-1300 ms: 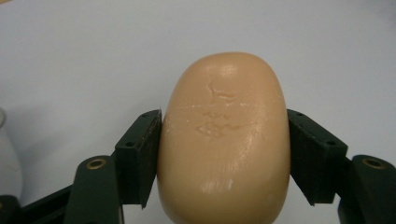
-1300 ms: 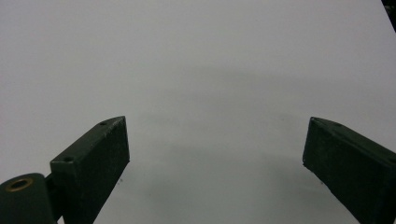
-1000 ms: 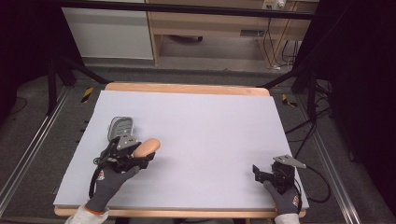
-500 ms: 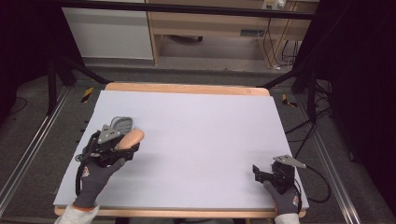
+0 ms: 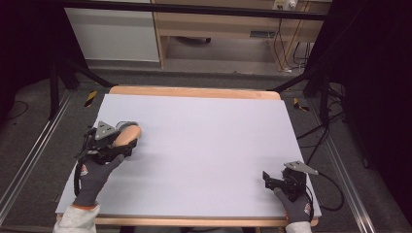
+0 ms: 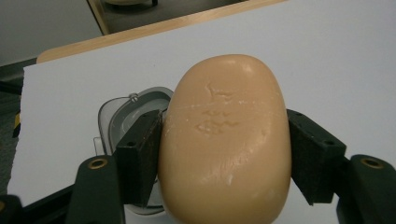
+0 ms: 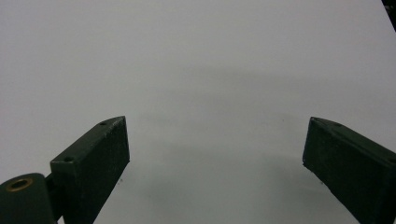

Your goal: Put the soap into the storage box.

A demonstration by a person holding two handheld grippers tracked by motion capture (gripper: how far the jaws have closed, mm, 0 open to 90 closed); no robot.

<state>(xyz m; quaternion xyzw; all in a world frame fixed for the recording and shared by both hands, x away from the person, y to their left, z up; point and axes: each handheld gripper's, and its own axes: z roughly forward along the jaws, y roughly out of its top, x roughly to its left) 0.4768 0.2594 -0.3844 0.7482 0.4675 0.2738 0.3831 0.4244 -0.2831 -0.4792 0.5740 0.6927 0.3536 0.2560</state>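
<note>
Near the front right corner of the desk (image 5: pixel 209 145), the right tool (image 5: pixel 270 178) rests on the white surface with its jaws spread wide and nothing between them. Farther up on the left side, the left tool (image 5: pixel 127 141) is clenched on a tan oval bar of soap (image 6: pixel 226 140), gripped on both flanks. Just behind and beneath the soap lies a grey lidded dish (image 6: pixel 122 116), close to the desk's left edge.

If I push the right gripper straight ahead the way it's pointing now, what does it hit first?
Probably nothing. The right gripper has its jaws open over the bare white table surface, and the way ahead looks free as far as its own view shows. Its height above the surface is unclear, so a downward tilt could touch the table.
</note>
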